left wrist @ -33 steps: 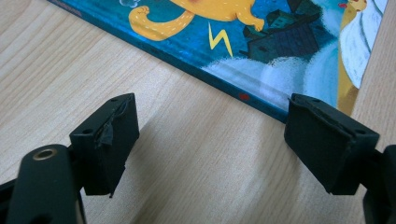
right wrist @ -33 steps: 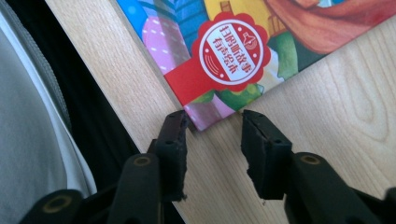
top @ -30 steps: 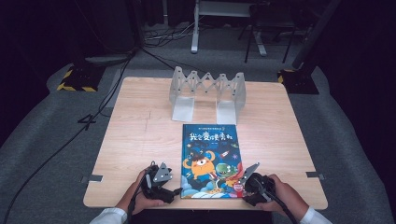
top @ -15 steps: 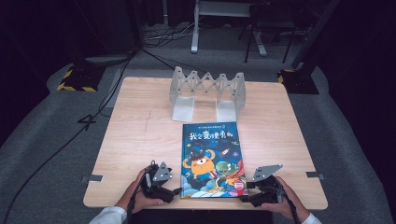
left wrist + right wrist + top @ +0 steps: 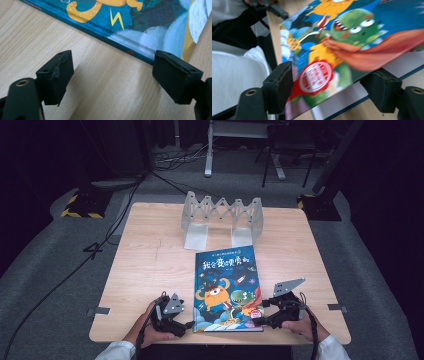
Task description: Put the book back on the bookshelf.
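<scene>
A colourful picture book (image 5: 227, 285) lies flat near the front of the wooden table (image 5: 150, 265). My left gripper (image 5: 189, 324) rests on the table at the book's lower left corner. In the left gripper view the left gripper (image 5: 112, 75) is open, with bare wood between its jaws and the book's (image 5: 140, 22) edge just beyond them. My right gripper (image 5: 260, 317) is at the lower right corner. Its jaws have just been opening. In the right gripper view the right gripper (image 5: 332, 87) stands open around the raised cover corner of the book (image 5: 362, 37), with white pages below.
A grey folding book stand (image 5: 222, 217) sits at the back of the table. The table's front edge is right behind both hands. A white sleeve (image 5: 237, 70) and the other gripper (image 5: 269, 7) appear beyond the book in the right gripper view.
My right gripper has shifted a little to the right at the book's lower right corner and its jaws have spread apart. The left gripper and the book have stayed put.
</scene>
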`<state>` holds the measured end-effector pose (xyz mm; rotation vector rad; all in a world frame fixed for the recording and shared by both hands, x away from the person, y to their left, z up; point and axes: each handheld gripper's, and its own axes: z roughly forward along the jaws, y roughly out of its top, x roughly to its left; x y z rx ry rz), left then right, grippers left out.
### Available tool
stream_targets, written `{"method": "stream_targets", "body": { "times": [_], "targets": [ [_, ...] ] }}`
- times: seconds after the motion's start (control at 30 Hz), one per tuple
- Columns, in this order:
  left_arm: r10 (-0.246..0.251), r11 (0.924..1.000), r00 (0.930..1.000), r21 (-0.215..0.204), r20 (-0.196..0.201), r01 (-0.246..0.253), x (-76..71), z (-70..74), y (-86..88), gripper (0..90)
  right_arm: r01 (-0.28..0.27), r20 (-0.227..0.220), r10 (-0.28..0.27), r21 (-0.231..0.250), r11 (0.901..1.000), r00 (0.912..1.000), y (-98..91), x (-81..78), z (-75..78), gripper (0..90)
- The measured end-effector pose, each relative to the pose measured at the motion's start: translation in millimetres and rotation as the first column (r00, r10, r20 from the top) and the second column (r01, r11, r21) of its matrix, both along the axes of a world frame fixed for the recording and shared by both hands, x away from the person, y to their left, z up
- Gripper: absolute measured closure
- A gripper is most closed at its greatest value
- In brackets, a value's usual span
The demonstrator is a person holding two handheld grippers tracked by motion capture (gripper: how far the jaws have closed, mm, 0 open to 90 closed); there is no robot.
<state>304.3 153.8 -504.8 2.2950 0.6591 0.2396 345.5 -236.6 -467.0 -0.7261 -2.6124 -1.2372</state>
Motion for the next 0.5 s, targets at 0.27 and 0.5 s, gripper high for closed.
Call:
{"method": "stream_targets", "body": {
  "times": [0.27, 0.5],
  "targets": [
    [-0.004, 1.0000, 1.0000, 0.001, -0.001, 0.004, 0.5, 0.0, 0.1, 17.5, 0.039, -0.009, -0.039, 0.013, 0.9991, 0.9992, 3.1, 20.5, -5.7, 27.8],
    [-0.006, 1.0000, 1.0000, -0.002, -0.002, 0.006, 0.8, -0.1, 0.0, 17.3, 0.061, -0.017, -0.060, 0.051, 0.9968, 0.9980, 8.4, 41.9, -10.4, 27.4]
  ]
}}
